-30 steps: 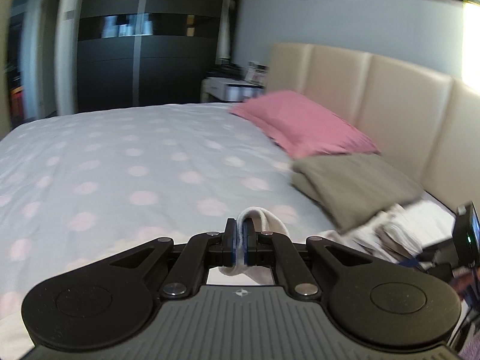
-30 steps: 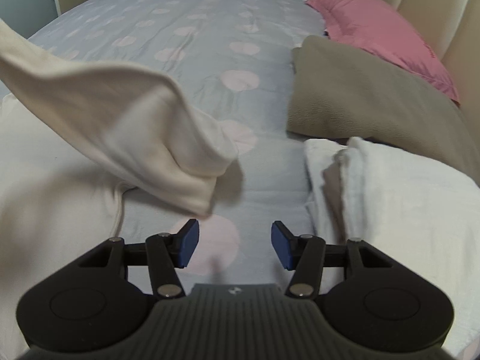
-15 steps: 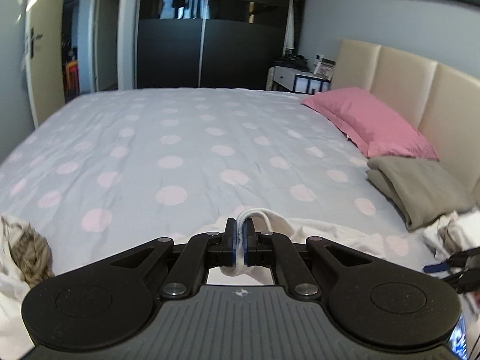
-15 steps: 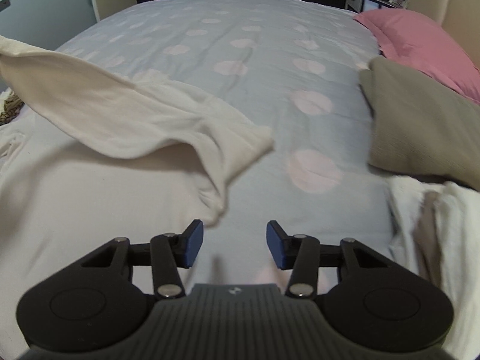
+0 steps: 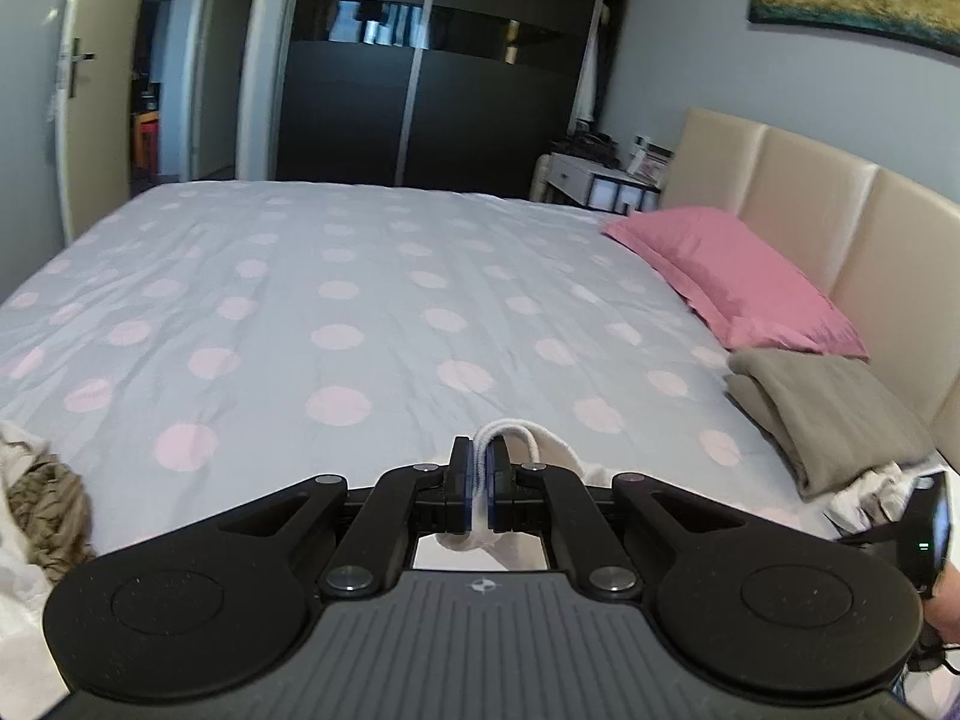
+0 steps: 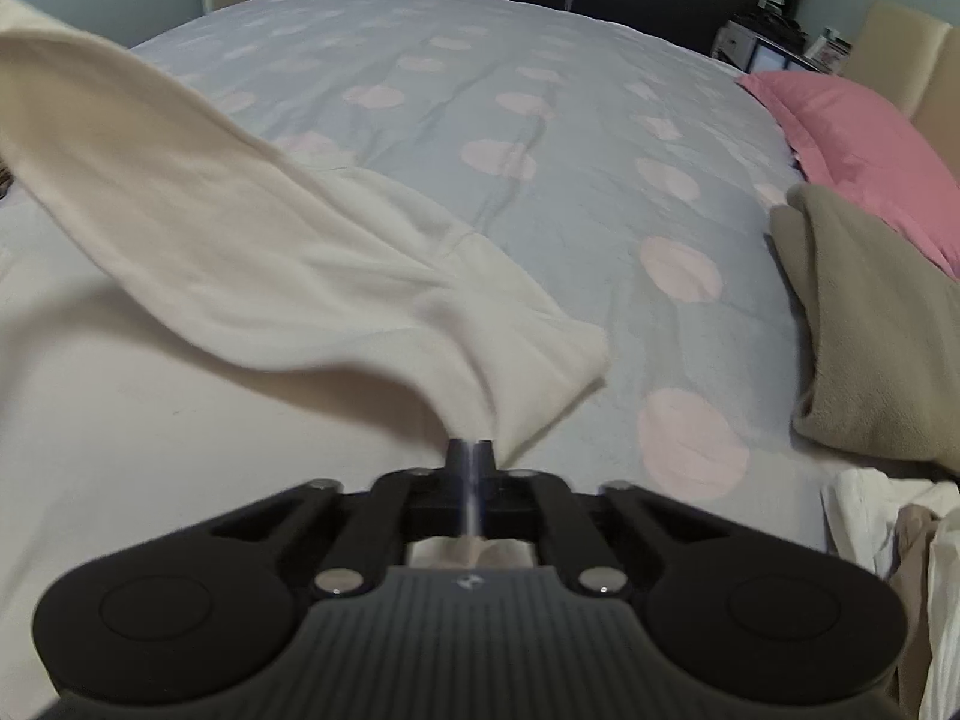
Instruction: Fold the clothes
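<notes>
A cream long-sleeved garment [image 6: 180, 396] lies spread on the bed in the right wrist view, one sleeve [image 6: 252, 252] lifted off it. My right gripper [image 6: 471, 453] is shut on the lower edge of that sleeve near its cuff. My left gripper [image 5: 478, 468] is shut on a fold of the same cream fabric [image 5: 510, 435], which bulges above the pads and hangs below them. The rest of the garment is hidden under the left gripper's body.
The bed [image 5: 360, 312] has a grey cover with pink dots. A folded olive-brown garment [image 6: 876, 336] and a pink pillow [image 5: 732, 282] lie at the right by the beige headboard. Loose clothes [image 5: 42, 510] lie at the left, more white items [image 6: 900, 534] at right.
My right gripper, open before, has closed on the lifted sleeve's edge. My left gripper stays shut on the fabric and has swung left, then steadied.
</notes>
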`<state>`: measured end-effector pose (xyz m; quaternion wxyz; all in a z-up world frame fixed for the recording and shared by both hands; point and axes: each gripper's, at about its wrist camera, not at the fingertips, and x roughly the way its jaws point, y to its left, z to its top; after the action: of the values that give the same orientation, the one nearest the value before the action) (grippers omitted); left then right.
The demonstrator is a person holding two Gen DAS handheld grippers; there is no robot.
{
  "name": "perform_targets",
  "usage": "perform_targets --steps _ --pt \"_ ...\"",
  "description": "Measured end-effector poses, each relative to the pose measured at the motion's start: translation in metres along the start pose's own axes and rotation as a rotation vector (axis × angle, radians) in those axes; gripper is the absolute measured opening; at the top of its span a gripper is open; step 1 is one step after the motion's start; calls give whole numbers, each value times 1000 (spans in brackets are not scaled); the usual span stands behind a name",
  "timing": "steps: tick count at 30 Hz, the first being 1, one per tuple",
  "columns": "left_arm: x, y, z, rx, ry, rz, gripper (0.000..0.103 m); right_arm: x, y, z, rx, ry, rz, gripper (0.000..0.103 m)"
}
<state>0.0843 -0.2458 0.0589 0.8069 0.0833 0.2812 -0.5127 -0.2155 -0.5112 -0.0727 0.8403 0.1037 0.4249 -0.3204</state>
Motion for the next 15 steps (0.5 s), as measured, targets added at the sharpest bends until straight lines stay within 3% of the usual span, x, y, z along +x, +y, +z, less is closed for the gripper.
perform_targets --steps 2,5,9,12,15 --pt "-3 12 0 -17 13 35 2 -9 -5 3 11 -11 14 1" --pt "8 35 -15 -30 111 111 2 -17 -4 2 -9 -2 41 1" --pt "35 64 -50 -65 260 190 2 -5 7 -9 -55 85 101 1" --pt "49 74 -71 -44 328 231 2 1 13 -14 -79 140 128 1" --pt "52 81 -82 -55 347 224 2 -1 1 -10 -4 153 148 7"
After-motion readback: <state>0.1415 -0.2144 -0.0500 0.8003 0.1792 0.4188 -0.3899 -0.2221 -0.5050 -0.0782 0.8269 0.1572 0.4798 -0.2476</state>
